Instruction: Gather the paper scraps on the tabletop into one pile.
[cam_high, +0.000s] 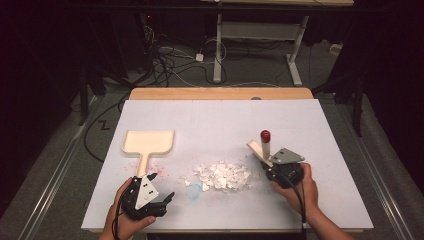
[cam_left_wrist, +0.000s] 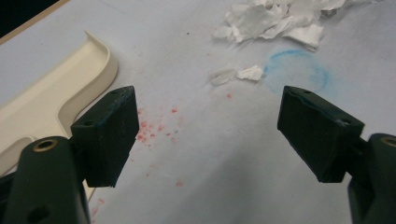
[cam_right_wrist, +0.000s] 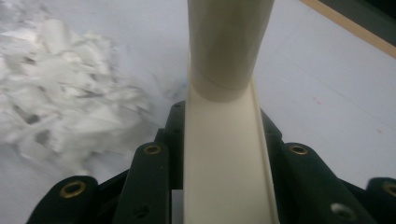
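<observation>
A cream dustpan (cam_high: 149, 141) lies at the left of the white board, its handle pointing toward my left gripper (cam_high: 159, 187). That gripper is open near the front edge with nothing between its fingers. In the left gripper view the gripper (cam_left_wrist: 208, 135) stands over bare board, the dustpan (cam_left_wrist: 56, 93) is at the left and the paper scraps (cam_left_wrist: 275, 18) lie ahead. A pile of white paper scraps (cam_high: 222, 175) sits mid-board. Right of the pile, my right gripper (cam_high: 267, 162) is shut on a cream tool (cam_high: 260, 150) with a red knob (cam_high: 265, 135). The right gripper view has the tool (cam_right_wrist: 224, 140) between the jaws.
Red specks (cam_left_wrist: 159, 128) and a faint blue ring (cam_left_wrist: 296, 70) mark the board beside the dustpan handle. The wooden table edge (cam_high: 220, 93) runs along the far side. Cables and a desk frame (cam_high: 260, 45) are on the floor beyond.
</observation>
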